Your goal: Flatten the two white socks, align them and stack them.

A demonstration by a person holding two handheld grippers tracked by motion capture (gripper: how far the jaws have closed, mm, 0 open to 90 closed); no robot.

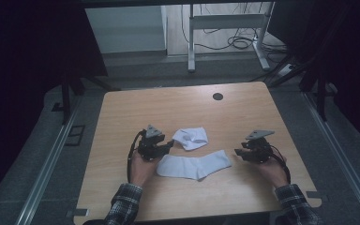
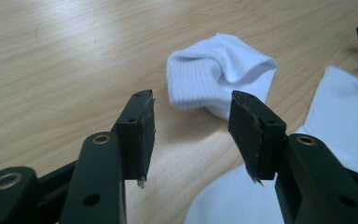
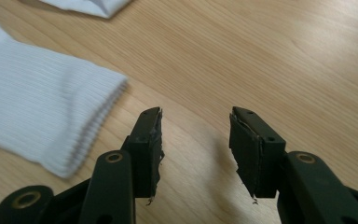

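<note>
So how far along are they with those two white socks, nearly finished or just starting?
It looks like the very start. Nothing seems done: the flat sock lies stretched out on the table and the crumpled sock sits apart behind it. The left gripper is open, aimed at the crumpled sock; the right gripper is open beside the flat sock's cuff. Gripping and whatever follows are left.
</note>
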